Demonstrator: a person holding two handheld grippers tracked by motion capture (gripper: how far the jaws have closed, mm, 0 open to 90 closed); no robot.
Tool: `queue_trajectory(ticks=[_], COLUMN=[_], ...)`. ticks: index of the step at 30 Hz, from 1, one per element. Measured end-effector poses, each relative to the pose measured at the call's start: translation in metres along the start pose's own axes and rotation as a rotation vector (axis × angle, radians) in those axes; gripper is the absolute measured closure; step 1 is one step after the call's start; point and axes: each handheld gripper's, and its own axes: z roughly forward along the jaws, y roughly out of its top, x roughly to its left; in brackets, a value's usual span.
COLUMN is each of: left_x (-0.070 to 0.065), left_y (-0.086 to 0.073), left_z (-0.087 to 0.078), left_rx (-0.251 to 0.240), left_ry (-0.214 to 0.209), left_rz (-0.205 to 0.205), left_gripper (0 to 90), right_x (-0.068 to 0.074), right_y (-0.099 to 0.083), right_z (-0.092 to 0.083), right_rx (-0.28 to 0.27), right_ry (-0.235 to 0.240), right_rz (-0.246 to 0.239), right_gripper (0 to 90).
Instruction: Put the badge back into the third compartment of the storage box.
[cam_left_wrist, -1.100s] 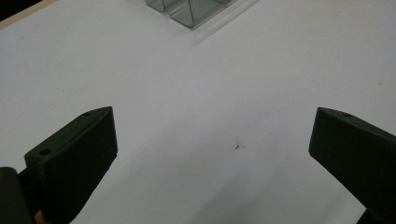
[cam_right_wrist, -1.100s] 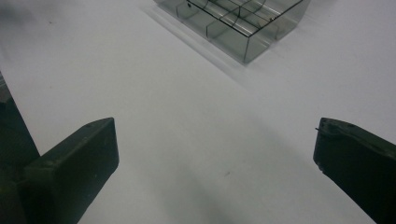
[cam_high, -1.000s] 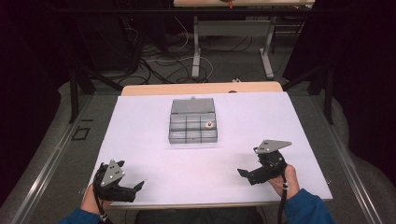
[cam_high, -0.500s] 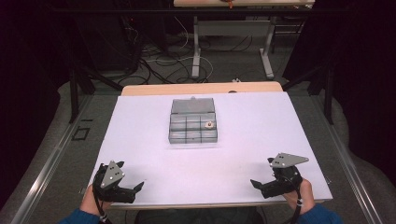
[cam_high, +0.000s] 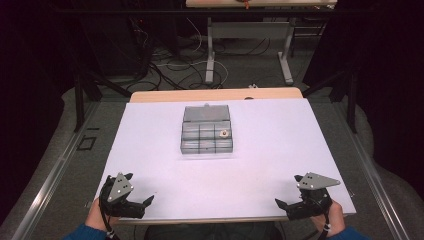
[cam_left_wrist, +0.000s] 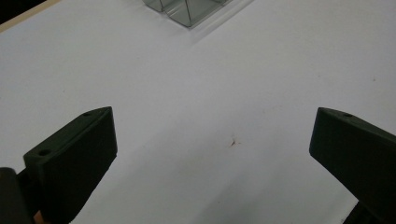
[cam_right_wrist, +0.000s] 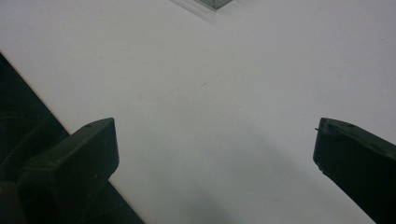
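Observation:
A clear plastic compartment box (cam_high: 206, 135) with its lid raised at the back sits in the middle of the white table (cam_high: 260, 150). One small tan object (cam_high: 224, 133) lies in its back right compartment. My left gripper (cam_high: 142, 206) rests at the front left corner of the table, open, nothing between its jaws. My right gripper (cam_high: 284, 207) sits at the front right corner, open and empty too. In the left gripper view a corner of the box (cam_left_wrist: 189, 10) shows at the top. The right gripper view catches the box corner (cam_right_wrist: 215, 3) at its top edge.
The table's front edge (cam_right_wrist: 56, 116) runs just by the right gripper, with dark floor beyond it. A wooden tabletop strip (cam_high: 215, 95) shows behind the white surface. Cables and another table's legs (cam_high: 210, 50) stand farther back. A small brown mark (cam_left_wrist: 233, 141) lies on the surface.
My right gripper has drawn back from mid-right of the table toward the front right corner and lowered. The left gripper has stayed where it was.

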Motion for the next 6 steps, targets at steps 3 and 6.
queue_trajectory(ticks=[3,6], left_x=[0.0001,0.0023], left_y=[0.0002,-0.0001], left_z=[-0.0002,-0.0012], left_rx=[0.002,0.005], left_ry=[-0.001,0.001], left_rz=[0.003,-0.001], left_gripper=[0.9,0.7], right_x=[0.0009,0.0002], right_y=[0.0003,0.0001], right_z=[0.0001,-0.0006], right_rx=[-0.013,-0.014], right_ry=[0.008,0.004], right_rz=[-0.009,-0.022], right_gripper=[0.0,0.0])
